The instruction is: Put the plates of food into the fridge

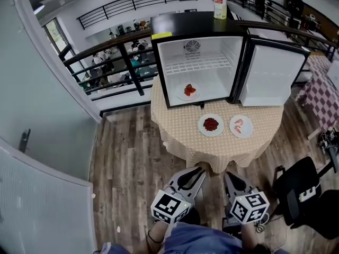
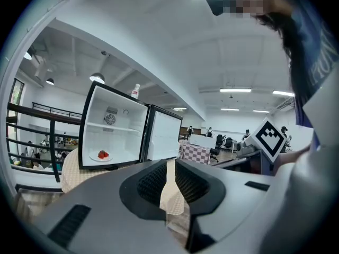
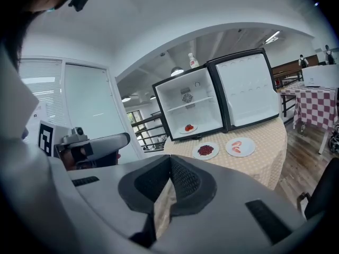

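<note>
Standing open in the upper middle of the head view, one small fridge (image 1: 201,62) sits on a round table (image 1: 222,147) under a beige dotted cloth, with its door (image 1: 270,75) swung out to the right. One bottle (image 1: 220,1) stands on the fridge's top.

Three plates of food are in sight. One plate with red food (image 1: 188,92) lies on the fridge floor, below the single wire shelf. Two are on the cloth just in front of the fridge, side by side and apart: a plate with dark red food (image 1: 211,125) on the left and a plate with pink food (image 1: 241,126) on the right.

Two grippers show at the bottom edge, short of the table. The left gripper (image 1: 198,169) has its jaws almost pressed together, pinching nothing. The right gripper (image 1: 229,174) has its jaws pressed together, also empty.
</note>
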